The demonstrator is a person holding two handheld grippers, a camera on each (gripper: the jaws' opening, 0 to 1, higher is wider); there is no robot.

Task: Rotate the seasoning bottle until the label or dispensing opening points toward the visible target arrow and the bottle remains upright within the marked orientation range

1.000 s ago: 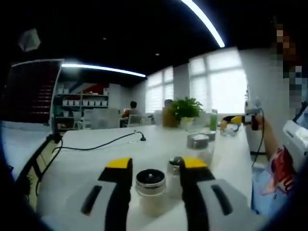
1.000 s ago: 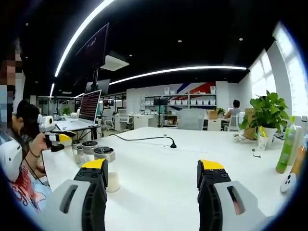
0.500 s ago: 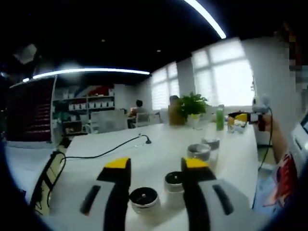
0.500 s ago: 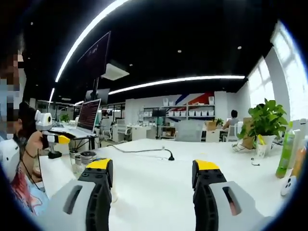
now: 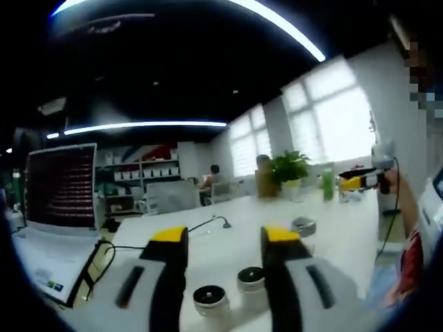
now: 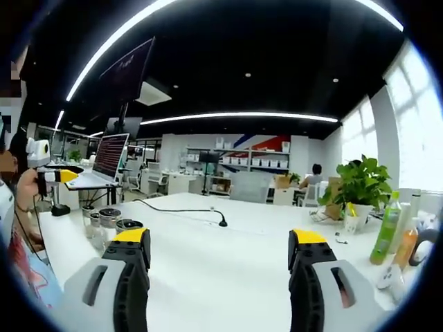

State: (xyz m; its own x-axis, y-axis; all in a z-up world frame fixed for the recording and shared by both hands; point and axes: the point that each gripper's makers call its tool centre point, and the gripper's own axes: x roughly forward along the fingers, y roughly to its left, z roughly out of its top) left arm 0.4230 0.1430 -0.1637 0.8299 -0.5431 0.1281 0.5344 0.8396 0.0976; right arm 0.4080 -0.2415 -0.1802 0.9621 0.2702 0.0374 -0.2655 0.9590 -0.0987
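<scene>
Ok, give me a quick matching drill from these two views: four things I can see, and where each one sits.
Things:
1. laptop
2. potted plant
3. green bottle
4. seasoning bottle

Places:
A. between the left tool's jaws, low in the left gripper view
B. right of the plant in the right gripper view
C. far left of the left gripper view, screen lit
D. far side of the white table, right gripper view

Pairs: 1-C, 2-D, 3-B, 4-A
</scene>
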